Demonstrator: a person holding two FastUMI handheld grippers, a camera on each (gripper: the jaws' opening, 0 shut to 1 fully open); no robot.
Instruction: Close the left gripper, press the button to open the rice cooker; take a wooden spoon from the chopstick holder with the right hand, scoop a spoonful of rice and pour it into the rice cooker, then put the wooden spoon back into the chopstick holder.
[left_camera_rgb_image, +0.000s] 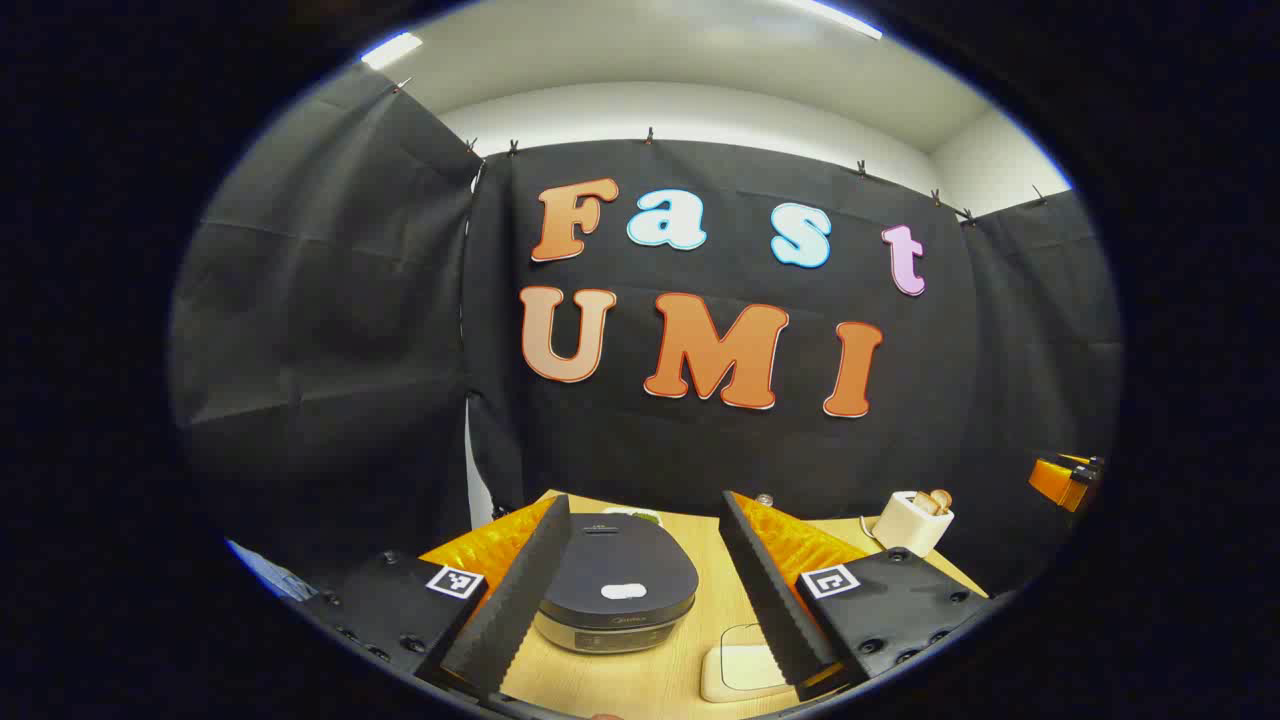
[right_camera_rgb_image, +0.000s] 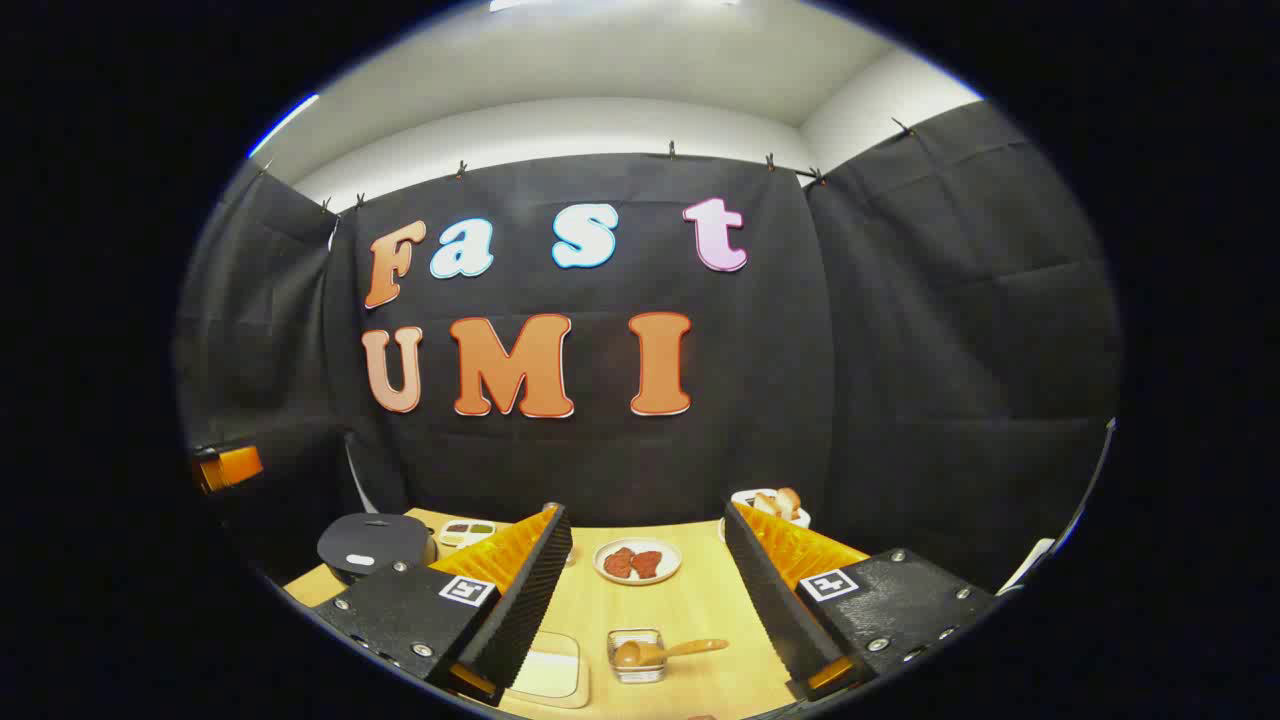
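Rice cooker (left_camera_rgb_image: 617, 583), lid down, sits on the tabletop (left_camera_rgb_image: 650, 680) dead ahead of the left tool (left_camera_rgb_image: 640, 580), framed between its two fingers, which stand wide apart. Closing them, then a straight push onto the lid's pale button (left_camera_rgb_image: 620, 591), looks like the coming move. Right tool (right_camera_rgb_image: 645, 590) is also spread open, farther from the cooker, which lies off to its left.

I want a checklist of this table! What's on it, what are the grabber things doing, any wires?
Surface: wooden table, bare between items.
Job's things: rice cooker lid shut; chopstick holder with wooden handles at the far right; a spoon rests in a small clear container.
Clutter: plate of reddish food; shallow pale tray; divided dish beyond the cooker.
Grippers: left gripper jaws open, framing the cooker; right gripper jaws open, holding nothing.
Cables: a pale cord beside the holder.
Surroundings: black cloth walls.
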